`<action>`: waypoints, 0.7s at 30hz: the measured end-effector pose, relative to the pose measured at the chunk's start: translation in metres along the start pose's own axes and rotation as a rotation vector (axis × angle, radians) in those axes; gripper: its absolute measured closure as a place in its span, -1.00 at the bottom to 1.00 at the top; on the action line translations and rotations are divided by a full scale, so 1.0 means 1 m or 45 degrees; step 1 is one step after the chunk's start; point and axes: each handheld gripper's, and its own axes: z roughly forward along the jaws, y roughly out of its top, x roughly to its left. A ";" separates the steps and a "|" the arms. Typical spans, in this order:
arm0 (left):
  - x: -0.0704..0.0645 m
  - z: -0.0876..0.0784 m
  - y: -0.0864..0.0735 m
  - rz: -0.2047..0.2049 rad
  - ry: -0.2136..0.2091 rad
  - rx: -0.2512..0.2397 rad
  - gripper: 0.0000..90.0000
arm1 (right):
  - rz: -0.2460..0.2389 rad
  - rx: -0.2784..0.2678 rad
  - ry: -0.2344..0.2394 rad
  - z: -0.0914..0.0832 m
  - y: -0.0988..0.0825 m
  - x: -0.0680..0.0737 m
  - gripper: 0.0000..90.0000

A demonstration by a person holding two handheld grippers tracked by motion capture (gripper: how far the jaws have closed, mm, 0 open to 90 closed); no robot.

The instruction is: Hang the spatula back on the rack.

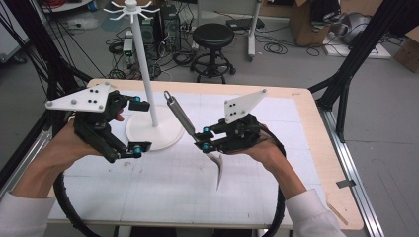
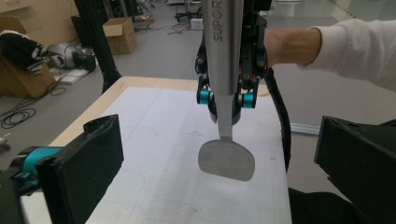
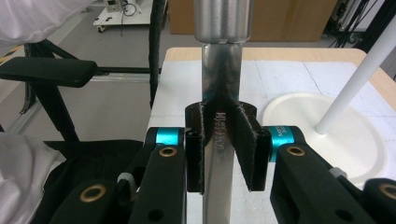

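- High view: a metal spatula (image 1: 190, 129) is held above the white mat (image 1: 163, 182) by the right gripper (image 1: 205, 139), near the middle of the table (image 1: 323, 148).
- The handle is seen slanting up and away toward the left, ending in a hanging loop; the flat blade hangs below the jaws, pointing down toward the person.
- Right gripper view: the jaws are clenched on the flat shank of the spatula (image 3: 219, 121), a pad pressed on each side, with the round handle rising above them.
- Left gripper view: the left gripper (image 2: 219, 172) is held with its jaws released and wide apart, nothing between them; the spatula blade (image 2: 227, 159) is seen beyond, hanging clear of the mat.
- High view: the left gripper (image 1: 134, 127) is held at the left, above the table, just beside the round base of a white hook stand (image 1: 148, 98).
- The stand's pole is upright, with short hooks at its top; its base rests on the mat between the two grippers, nearer the left one.
- The spatula and the stand are apart, not touching.
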 end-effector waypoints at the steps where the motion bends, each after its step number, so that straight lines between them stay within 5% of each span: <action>1: 0.000 0.002 0.002 0.006 -0.006 0.003 -0.96 | -0.001 -0.003 0.004 0.000 0.000 0.000 0.67; 21: 0.001 0.027 0.022 0.023 -0.100 -0.009 -0.85 | -0.016 0.004 0.039 0.008 0.003 0.002 0.67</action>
